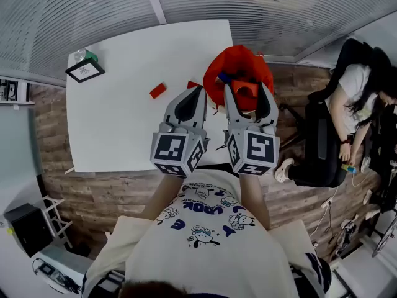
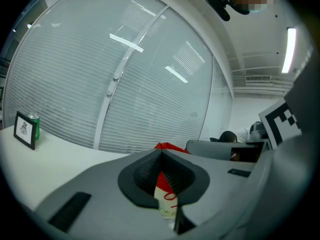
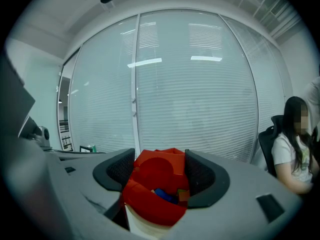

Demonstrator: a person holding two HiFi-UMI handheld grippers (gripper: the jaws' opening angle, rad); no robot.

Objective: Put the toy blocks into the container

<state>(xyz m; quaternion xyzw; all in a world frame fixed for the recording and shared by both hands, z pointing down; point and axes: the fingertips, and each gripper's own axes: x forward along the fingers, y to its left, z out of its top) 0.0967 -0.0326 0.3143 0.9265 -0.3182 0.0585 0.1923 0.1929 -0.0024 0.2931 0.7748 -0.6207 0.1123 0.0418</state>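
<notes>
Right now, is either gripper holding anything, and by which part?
The right gripper grips an orange arched block by its opposite sides, over the red container; the left gripper holds nothing.

The right tool point(image 1: 246, 85) covers the near side of the red container point(image 1: 239, 58), so most of the blocks inside are hidden. A red block point(image 1: 193, 84) on the counter point(image 1: 124, 117) lies half behind the tip of the left tool point(image 1: 198, 90), and the print in the framed picture point(image 1: 85, 71) is too small to read.
</notes>
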